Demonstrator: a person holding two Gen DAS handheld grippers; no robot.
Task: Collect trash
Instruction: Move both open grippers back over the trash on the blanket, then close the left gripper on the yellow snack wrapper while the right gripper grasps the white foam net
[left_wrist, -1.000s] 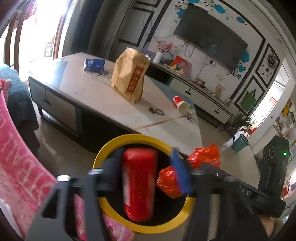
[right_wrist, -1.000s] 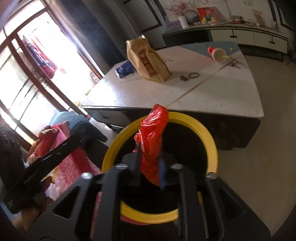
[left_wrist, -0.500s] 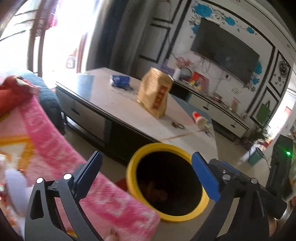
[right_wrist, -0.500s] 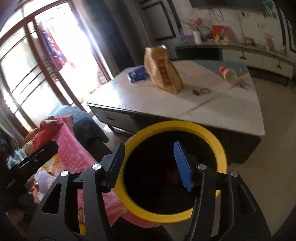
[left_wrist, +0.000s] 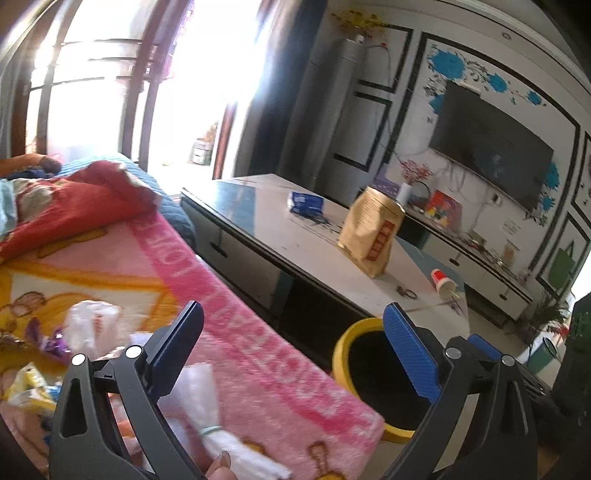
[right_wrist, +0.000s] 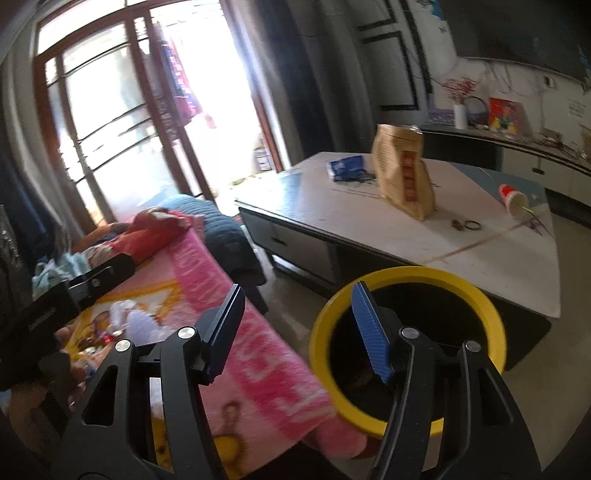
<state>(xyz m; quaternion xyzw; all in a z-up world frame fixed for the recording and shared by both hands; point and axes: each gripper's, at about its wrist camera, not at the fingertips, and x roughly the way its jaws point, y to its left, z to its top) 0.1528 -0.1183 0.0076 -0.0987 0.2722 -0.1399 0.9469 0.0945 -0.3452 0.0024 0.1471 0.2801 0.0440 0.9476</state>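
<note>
Two handheld grippers hover empty between a sofa and a coffee table in a living room. The left gripper stands spread wide with nothing between its blue pads, its jaws having just been opening; below and left of it, loose trash lies on a pink blanket: a crumpled white wrapper, a clear plastic bag tied with a green band, and a yellow wrapper at the frame's edge. A fingertip shows at the bottom of the left view. The right gripper is also released, its jaws part open with nothing between them, having just been opening; it hangs over the near rim of the yellow trash bin, which stands on the floor between the blanket's edge and the coffee table. The bin's dark inside is too dim to read. On the table stand a brown paper bag, with a blue packet behind it and a tipped red paper cup near the far corner
</note>
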